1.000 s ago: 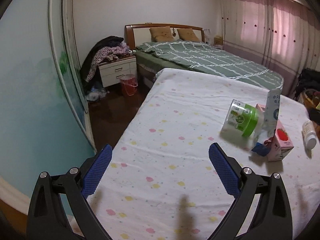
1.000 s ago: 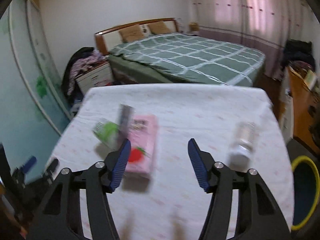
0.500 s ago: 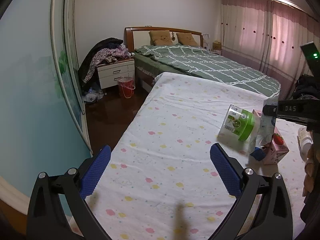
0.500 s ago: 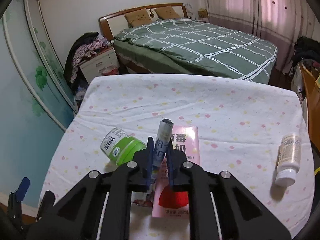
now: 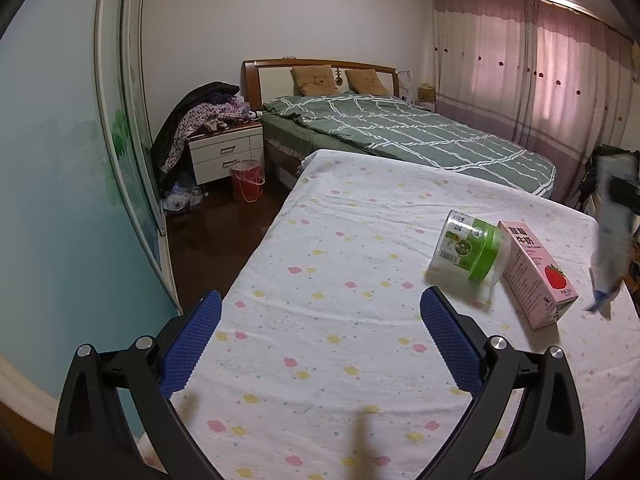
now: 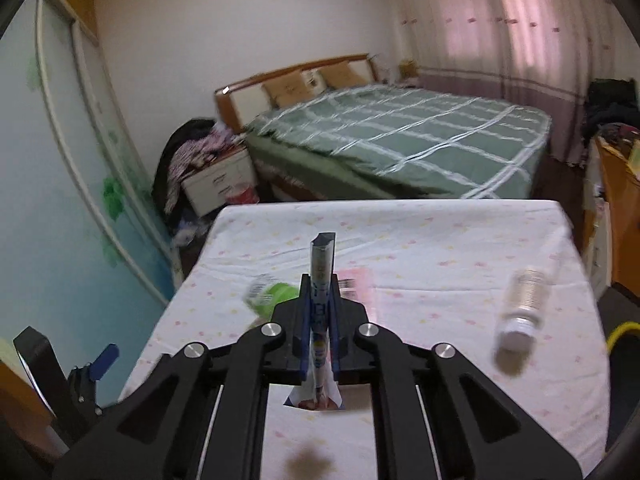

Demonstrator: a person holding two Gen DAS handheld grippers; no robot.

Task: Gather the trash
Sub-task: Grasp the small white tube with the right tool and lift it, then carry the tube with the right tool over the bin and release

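Observation:
My right gripper (image 6: pixel 320 312) is shut on a flattened blue-and-white carton (image 6: pixel 321 272) and holds it above the spotted white sheet (image 6: pixel 440 248). The carton shows blurred at the right edge of the left wrist view (image 5: pixel 612 232). A green-lidded white tub (image 5: pixel 468 246) lies on its side next to a pink strawberry milk carton (image 5: pixel 536 272). Both sit behind the right gripper, the tub (image 6: pixel 268 298) and the pink carton (image 6: pixel 356 284). A small white bottle (image 6: pixel 520 304) lies at the right. My left gripper (image 5: pixel 320 328) is open and empty above the sheet's near left part.
A green checked bed (image 5: pixel 400 136) stands beyond the sheet-covered surface (image 5: pixel 340 240). A nightstand piled with clothes (image 5: pixel 224 148) and a red bin (image 5: pixel 248 178) stand at the left on dark floor. A yellow-rimmed bin (image 6: pixel 624 332) sits at the right edge.
My right gripper closed on the blue-and-white carton, which stood between the tub and the pink carton, and has lifted it off the sheet. The left gripper stayed open and rose slightly.

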